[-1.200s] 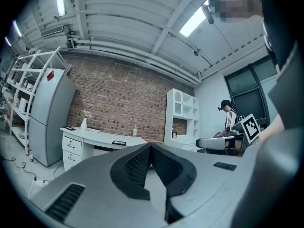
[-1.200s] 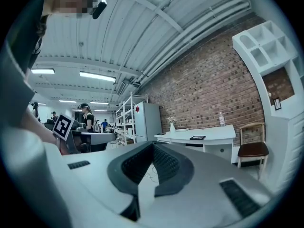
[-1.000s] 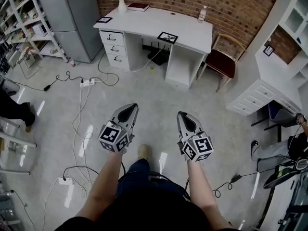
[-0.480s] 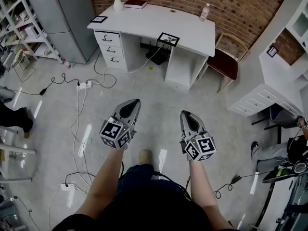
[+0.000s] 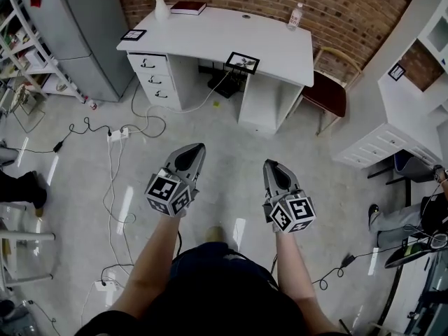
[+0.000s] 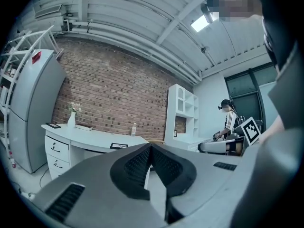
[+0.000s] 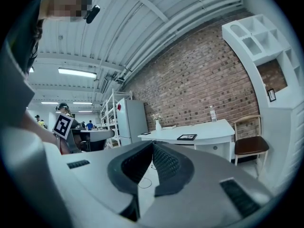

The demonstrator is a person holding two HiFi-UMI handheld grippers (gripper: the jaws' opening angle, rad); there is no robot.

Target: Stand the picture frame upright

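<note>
Fingers [image 6: 135, 167] of the left gripper [image 5: 192, 151] are pressed fully together and nothing is between them; the fingers of the right gripper [image 5: 271, 165] are also closed on each other and hold nothing. Both grippers are held out level in front of the person, side by side and a little apart, above the pale floor [image 5: 231, 138], and they point toward the white desk [image 5: 210, 37], which is well apart from them. The picture frame [image 5: 242, 62] lies flat on the desk top, close to the front edge, above the open space under the desk. A second frame [image 5: 133, 34] lies flat at the left end of the desk, over the drawers [image 5: 150, 79]. At the back of the desk, near the brick wall [image 5: 336, 5], stand a vase [image 5: 160, 7] with flowers and a dark book [image 5: 188, 8] just beside it, and farther right a small bottle [image 5: 295, 17]. A chair [image 5: 323, 89] with a dark red seat stands just beside the right side of the desk. A grey refrigerator [image 5: 84, 33] is to the left of the desk, and cables [image 5: 115, 166] with power strips lie across the floor on the left.
</note>
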